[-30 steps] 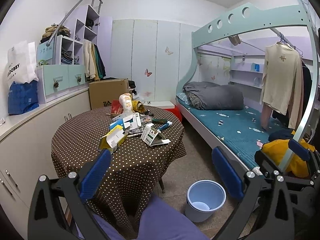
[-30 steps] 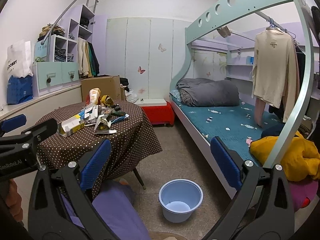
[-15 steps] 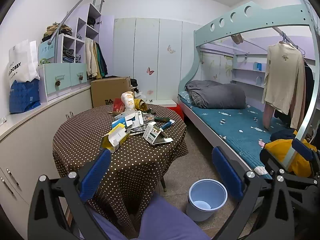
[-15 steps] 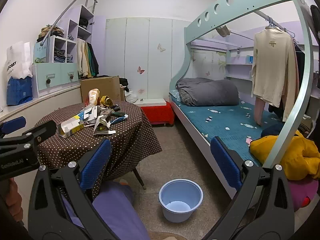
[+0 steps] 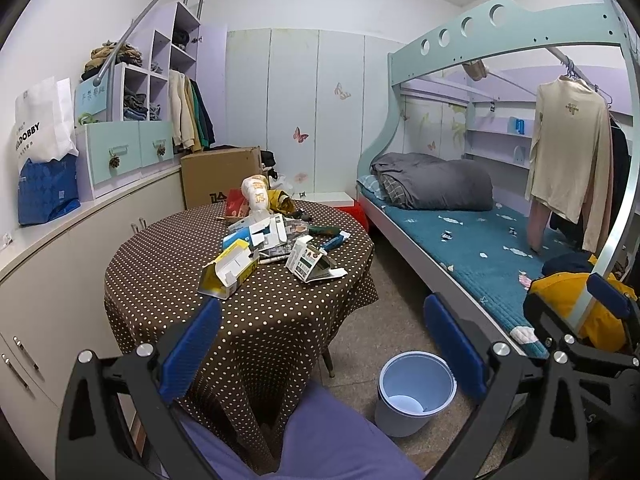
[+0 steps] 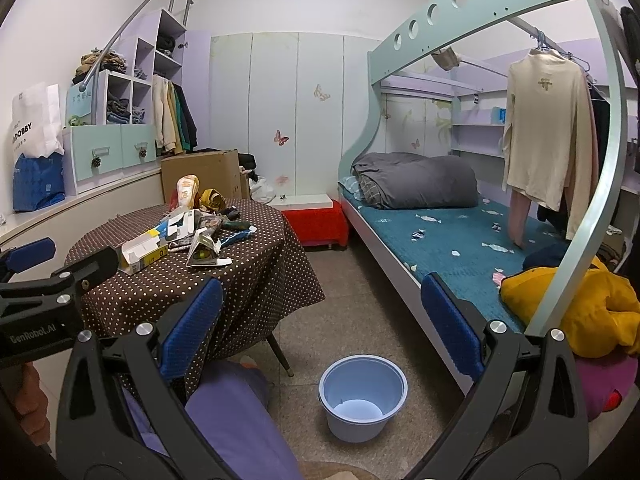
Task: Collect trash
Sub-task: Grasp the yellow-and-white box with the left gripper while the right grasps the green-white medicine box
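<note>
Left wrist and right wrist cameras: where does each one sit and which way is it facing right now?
Left wrist: behind the open left gripper, facing the trash pile on the dotted table; right gripper at the right edge.
Right wrist: behind the open right gripper, facing the floor beside the bed; left gripper at the left edge.
Shared: table, trash, blue bin, bed, purple lap.

Left gripper [image 5: 322,344] held level, blue-padded fingers [image 5: 191,350] spread wide and holding nothing, right gripper [image 6: 322,326] alongside it, fingers [image 6: 450,322] equally wide, nothing between them
</note>
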